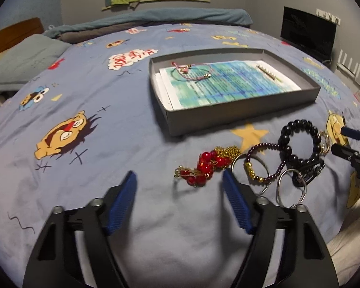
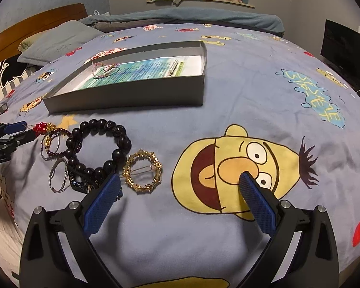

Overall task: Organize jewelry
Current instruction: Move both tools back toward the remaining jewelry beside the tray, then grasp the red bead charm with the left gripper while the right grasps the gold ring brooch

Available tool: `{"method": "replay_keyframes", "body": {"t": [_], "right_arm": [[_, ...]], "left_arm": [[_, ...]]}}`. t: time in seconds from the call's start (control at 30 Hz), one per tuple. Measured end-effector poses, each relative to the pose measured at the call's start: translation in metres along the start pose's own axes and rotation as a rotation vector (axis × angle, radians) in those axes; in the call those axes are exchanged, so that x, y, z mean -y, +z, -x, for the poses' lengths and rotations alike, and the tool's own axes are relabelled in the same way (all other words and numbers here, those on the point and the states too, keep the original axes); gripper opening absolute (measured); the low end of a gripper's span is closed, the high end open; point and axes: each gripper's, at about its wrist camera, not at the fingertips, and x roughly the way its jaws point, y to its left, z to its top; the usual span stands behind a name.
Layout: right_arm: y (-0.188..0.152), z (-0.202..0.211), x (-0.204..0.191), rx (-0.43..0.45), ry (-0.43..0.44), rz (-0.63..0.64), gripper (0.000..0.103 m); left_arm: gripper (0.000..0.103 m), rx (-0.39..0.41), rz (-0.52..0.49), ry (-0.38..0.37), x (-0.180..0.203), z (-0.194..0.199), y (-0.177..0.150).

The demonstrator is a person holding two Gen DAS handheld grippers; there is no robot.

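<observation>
Here, on a blue bedspread (image 1: 132, 124) printed with cartoon faces, a loose heap of jewelry lies just in front of a shallow grey box (image 1: 240, 112). The left gripper (image 1: 178, 180) hangs low over the cloth with its 2 blue pads apart and nothing between them; the red bead cluster (image 1: 204, 166) with its gold chain (image 1: 228, 152) sits just beyond the fingertips, touching neither. To the right of that cluster lie a purple bead bracelet (image 1: 259, 165) with a gold charm, a black bead bracelet (image 1: 297, 141) and 2 thin silver rings (image 1: 291, 187), all overlapping one another. The right gripper (image 2: 180, 176) is likewise spread wide and holds nothing: its left pad's (image 2: 103, 204) tip overlaps the near edge of the black bead bracelet (image 2: 100, 144), though whether it touches the beads is unclear, and its other pad sits over a yellow cartoon face (image 2: 240, 168) on the spread. A gold ring brooch (image 2: 142, 171) lies flat just beside the black beads, ahead of and between the right gripper's pads, closer to the left one. Inside the box, a printed blue-green sheet (image 1: 228, 84) lines the floor; a pink cord bracelet (image 1: 192, 70) rests at its far left corner and a slim gold bar piece (image 1: 266, 72) toward the far right. Pillows (image 1: 24, 62) and a folded blanket (image 1: 156, 16) lie at the head of the bed.
</observation>
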Motion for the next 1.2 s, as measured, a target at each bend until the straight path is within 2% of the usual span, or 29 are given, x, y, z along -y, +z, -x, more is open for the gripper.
{"method": "replay_keyframes", "body": {"t": [0.3, 0.43, 0.73, 0.8, 0.93, 0.97, 1.03, 1.1, 1.17, 1.2], "right_arm": [[-0.003, 0.001, 0.005, -0.004, 0.026, -0.011, 0.098], [-0.005, 0.001, 0.001, -0.007, 0.029, 0.014, 0.098], [-0.006, 0.001, -0.002, -0.012, 0.040, 0.022, 0.098], [-0.006, 0.001, -0.002, -0.013, 0.040, 0.024, 0.098], [-0.005, 0.001, -0.001, -0.013, 0.040, 0.021, 0.097], [-0.005, 0.000, 0.000, -0.014, 0.038, 0.021, 0.095], [-0.004, -0.001, -0.001, -0.014, 0.029, 0.026, 0.088], [-0.004, -0.001, -0.002, -0.015, 0.024, 0.031, 0.087], [-0.004, -0.001, -0.004, -0.014, 0.031, 0.034, 0.078], [-0.004, -0.001, -0.005, -0.011, 0.038, 0.036, 0.077]], "left_arm": [[0.061, 0.013, 0.009, -0.051, -0.002, -0.003, 0.001], [0.052, 0.012, 0.000, -0.062, 0.001, -0.003, 0.002], [0.051, 0.016, -0.006, -0.051, 0.003, -0.007, 0.003], [0.047, 0.017, -0.017, -0.055, 0.006, -0.007, 0.003], [0.032, 0.010, -0.033, -0.062, 0.009, -0.007, 0.002], [0.029, 0.011, -0.033, -0.061, 0.009, -0.007, 0.002], [0.029, 0.011, -0.026, -0.068, 0.008, -0.006, 0.002], [0.029, 0.010, -0.023, -0.070, 0.008, -0.006, 0.002], [0.029, 0.011, -0.026, -0.067, 0.008, -0.006, 0.002], [0.029, 0.012, -0.029, -0.064, 0.008, -0.006, 0.002]]}}
